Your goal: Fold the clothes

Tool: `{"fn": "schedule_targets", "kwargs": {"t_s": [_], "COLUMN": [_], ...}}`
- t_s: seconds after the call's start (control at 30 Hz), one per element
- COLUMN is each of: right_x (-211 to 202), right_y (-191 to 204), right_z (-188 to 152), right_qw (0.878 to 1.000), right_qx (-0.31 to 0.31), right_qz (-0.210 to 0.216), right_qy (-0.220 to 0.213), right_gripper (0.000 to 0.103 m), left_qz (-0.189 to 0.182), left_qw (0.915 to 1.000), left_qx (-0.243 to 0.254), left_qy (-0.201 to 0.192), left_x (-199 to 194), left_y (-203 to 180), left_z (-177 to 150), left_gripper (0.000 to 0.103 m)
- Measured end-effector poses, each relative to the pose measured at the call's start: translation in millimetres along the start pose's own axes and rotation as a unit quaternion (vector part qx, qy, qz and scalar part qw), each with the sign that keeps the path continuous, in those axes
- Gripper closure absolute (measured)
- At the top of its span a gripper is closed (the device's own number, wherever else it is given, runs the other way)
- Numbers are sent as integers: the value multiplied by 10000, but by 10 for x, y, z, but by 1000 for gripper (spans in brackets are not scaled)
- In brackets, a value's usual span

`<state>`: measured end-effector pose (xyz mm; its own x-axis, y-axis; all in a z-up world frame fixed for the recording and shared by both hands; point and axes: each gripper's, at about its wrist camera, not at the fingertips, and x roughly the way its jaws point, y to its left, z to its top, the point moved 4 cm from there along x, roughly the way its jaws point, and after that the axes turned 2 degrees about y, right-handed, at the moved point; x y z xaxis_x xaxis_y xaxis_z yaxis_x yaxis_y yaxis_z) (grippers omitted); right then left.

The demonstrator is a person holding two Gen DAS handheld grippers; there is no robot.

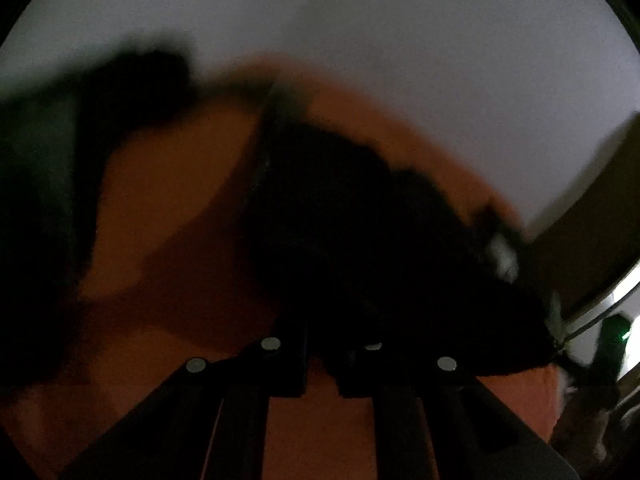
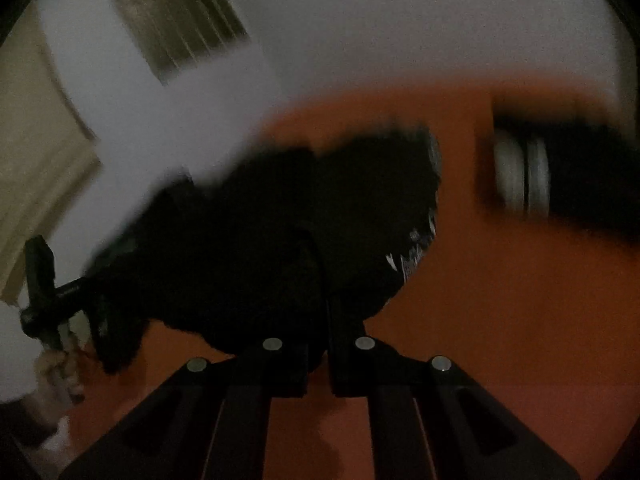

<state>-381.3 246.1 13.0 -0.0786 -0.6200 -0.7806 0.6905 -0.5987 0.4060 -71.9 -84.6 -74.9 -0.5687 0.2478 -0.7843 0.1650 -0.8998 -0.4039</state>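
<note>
Both views dim and badly smeared. A black garment [image 1: 360, 232] is seen bunched in front of each gripper, over an orange surface [image 1: 168, 208] that may be a table cover; which, cannot be told.

Left gripper [image 1: 323, 360]: jaws nearly together, dark cloth pinched between them. Right gripper [image 2: 320, 352]: jaws clamped tight, the same black garment [image 2: 288, 232] caught at the tips. White print or a label is glimpsed at the cloth's edge [image 2: 416, 252].

Step judged to be laying the held edge down onto the orange surface. To be done well: both held corners kept level and the cloth kept taut between them, so no crease is trapped beneath. Release is best delayed until the fabric rests flat. A second dark item [image 2: 568, 168] with pale stripes lies to the right and should be kept apart from the fold.
</note>
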Motion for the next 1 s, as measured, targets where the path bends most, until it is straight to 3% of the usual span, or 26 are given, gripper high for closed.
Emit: {"fn": "schedule_targets", "kwargs": {"t_s": [0.07, 0.13, 0.23, 0.33, 0.43, 0.53, 0.57, 0.63, 0.67, 0.7, 0.77, 0.8, 0.87, 0.9, 0.93, 0.97, 1.0], "right_x": [346, 455, 321, 10, -321, -94, 50, 241, 274, 238, 103, 40, -115, -180, -221, -259, -254], "right_y": [-220, -284, -224, -41, 227, 210, 169, -57, -159, -211, -254, -258, -254, -254, -269, -287, -309], "right_z": [-438, -662, -700, -711, -785, -982, -1088, -1240, -1262, -1280, -1268, -1239, -1149, -1094, -996, -891, -812], "right_qw": [9978, 9962, 9977, 9969, 9916, 9925, 9925, 9938, 9938, 9938, 9946, 9952, 9965, 9971, 9976, 9978, 9979], "right_qx": [75, 40, -59, -222, -449, -404, -352, 90, 315, 441, 387, 311, 199, 182, 234, 299, 386], "right_qz": [-310, -463, -549, -735, -976, -1121, -1175, -910, -703, -551, -305, -200, 15, 91, 205, 325, 356], "right_qy": [577, 732, 400, -178, -714, -260, 9, 631, 806, 863, 912, 909, 810, 731, 614, 490, 388], "right_gripper": [98, 97, 97, 97, 97, 97, 95, 92, 88, 72, 64, 64, 60, 54, 50, 41, 38], "left_qz": [293, 551, 596, 647, 1014, 1083, 1088, 877, 753, 644, 468, 361, 58, -138, -309, -470, -631], "left_qw": [9986, 9961, 9954, 9942, 9829, 9757, 9745, 9753, 9753, 9764, 9804, 9834, 9881, 9894, 9904, 9905, 9894], "left_qx": [258, 562, 716, 790, 1357, 1902, 1902, 1754, 1672, 1571, 1339, 1207, 943, 812, 558, 254, -50], "left_qy": [348, 395, 212, -338, -724, -7, 486, 1016, 1235, 1334, 1367, 1306, 1211, 1198, 1226, 1269, 1310], "left_x": [288, 417, 321, 60, -104, 263, 382, 401, 392, 312, 106, 23, -75, -69, 7, 112, 216], "left_y": [72, 73, 8, -119, -303, -251, -157, -32, 22, 66, 139, 164, 208, 231, 288, 359, 429], "left_z": [-313, -446, -453, -311, -360, -581, -677, -682, -669, -591, -360, -204, 150, 352, 499, 627, 755], "left_gripper": [91, 91, 91, 92, 92, 90, 89, 88, 88, 86, 84, 81, 64, 41, 27, 26, 26]}}
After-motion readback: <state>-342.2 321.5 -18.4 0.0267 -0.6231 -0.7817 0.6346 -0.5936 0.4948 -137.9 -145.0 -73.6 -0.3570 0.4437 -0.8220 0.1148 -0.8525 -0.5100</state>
